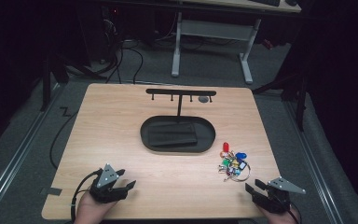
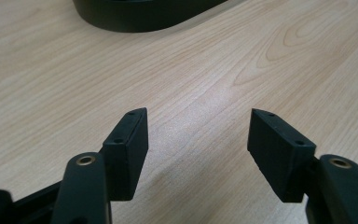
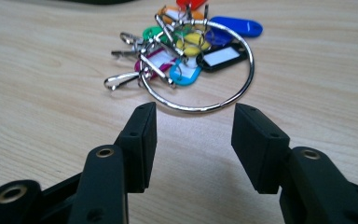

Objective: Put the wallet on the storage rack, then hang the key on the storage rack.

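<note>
Work barely begun: key bunch [image 1: 233,164] lying untouched on worktop [image 1: 168,177], right of tray [image 1: 177,134], hook rack [image 1: 181,92] bare. Right gripper [image 3: 193,144] just short of bunch, jaws parted, empty; left gripper [image 2: 198,154] likewise released, nothing between.

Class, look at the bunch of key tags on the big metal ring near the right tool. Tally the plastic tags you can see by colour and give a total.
Red plastic tag: 1
Blue plastic tag: 1
Black plastic tag: 1
Yellow plastic tag: 1
Light blue plastic tag: 1
Green plastic tag: 1
Orange plastic tag: 1
Pink plastic tag: 1
Total: 8

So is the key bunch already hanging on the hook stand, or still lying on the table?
Still lying on the table: the key bunch rests flat just ahead of the right tongs; the stand's hooks look bare.
</note>
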